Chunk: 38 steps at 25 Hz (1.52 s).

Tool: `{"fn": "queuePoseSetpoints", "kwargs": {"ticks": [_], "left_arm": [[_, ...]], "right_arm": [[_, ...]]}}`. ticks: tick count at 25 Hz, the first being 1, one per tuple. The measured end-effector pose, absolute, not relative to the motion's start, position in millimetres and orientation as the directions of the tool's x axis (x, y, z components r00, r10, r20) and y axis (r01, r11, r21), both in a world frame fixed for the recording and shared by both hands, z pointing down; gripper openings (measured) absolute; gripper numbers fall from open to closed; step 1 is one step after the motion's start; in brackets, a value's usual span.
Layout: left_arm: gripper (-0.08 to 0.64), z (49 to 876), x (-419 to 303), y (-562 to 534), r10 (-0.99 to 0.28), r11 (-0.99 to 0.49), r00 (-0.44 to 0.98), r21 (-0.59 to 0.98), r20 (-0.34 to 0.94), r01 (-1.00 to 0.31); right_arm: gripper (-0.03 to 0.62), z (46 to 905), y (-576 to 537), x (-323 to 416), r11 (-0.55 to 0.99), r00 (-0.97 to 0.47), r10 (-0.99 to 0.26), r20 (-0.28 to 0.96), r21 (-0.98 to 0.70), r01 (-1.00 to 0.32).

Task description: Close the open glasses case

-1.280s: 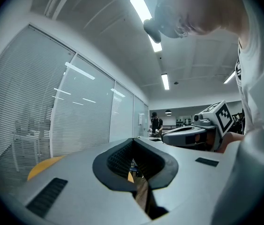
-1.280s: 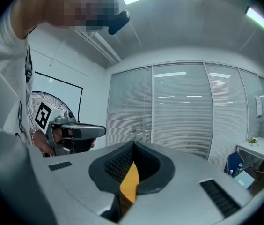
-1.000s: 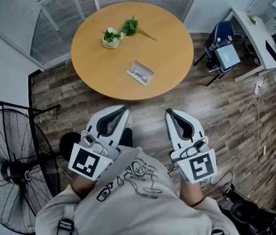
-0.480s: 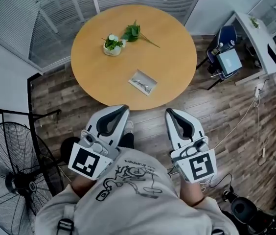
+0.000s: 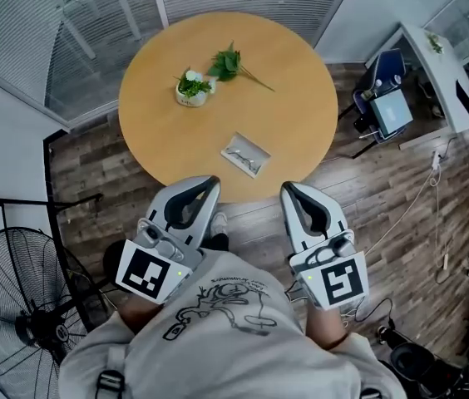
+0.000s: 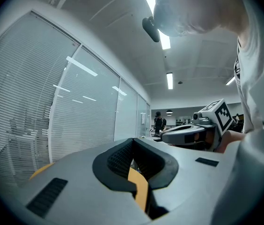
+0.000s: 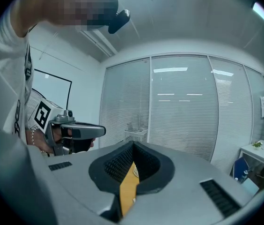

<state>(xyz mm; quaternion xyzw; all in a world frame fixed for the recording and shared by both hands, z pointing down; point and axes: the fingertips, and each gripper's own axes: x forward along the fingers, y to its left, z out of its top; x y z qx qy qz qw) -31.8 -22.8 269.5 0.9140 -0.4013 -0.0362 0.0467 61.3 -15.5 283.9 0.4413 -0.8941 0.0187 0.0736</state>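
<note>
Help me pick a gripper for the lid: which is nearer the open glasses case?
Neither clearly; they are almost level. The left gripper sits nearer the person and left of the glasses case, the right gripper nearer the person and right of it.

The glasses case is too small in the head view to tell what lies inside it. Both gripper views show the round table only as an orange sliver between closed jaws, and the case is hidden there. The left edge cuts off the standing fan.
</note>
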Motion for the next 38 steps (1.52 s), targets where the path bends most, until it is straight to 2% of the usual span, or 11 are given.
{"fn": "queuePoseSetpoints", "kwargs": {"ticks": [12,30,34,38], "left_arm": [[0.02,271.9,-51.2,-89.3,-0.724,-0.687,0.689,0.105,-0.03,-0.719],[0.02,287.9,-66.0,-127.4,-0.708,-0.702,0.706,0.131,-0.016,-0.7],[0.02,292.1,-63.6,-124.8,-0.703,-0.706,0.711,0.133,-0.008,-0.696],[0.02,296.0,-60.3,-127.1,-0.7,-0.708,0.715,0.138,-0.003,-0.693]], "right_arm": [[0.008,276.9,-85.7,38.4,0.581,-0.578,-0.81,0.103,0.004,-0.814],[0.008,306.4,-118.1,29.7,0.565,-0.544,-0.81,0.218,0.042,-0.824],[0.008,295.8,-120.9,29.0,0.538,-0.532,-0.836,0.132,0.009,-0.843],[0.008,304.1,-119.6,33.4,0.537,-0.528,-0.835,0.155,0.021,-0.843]]}}
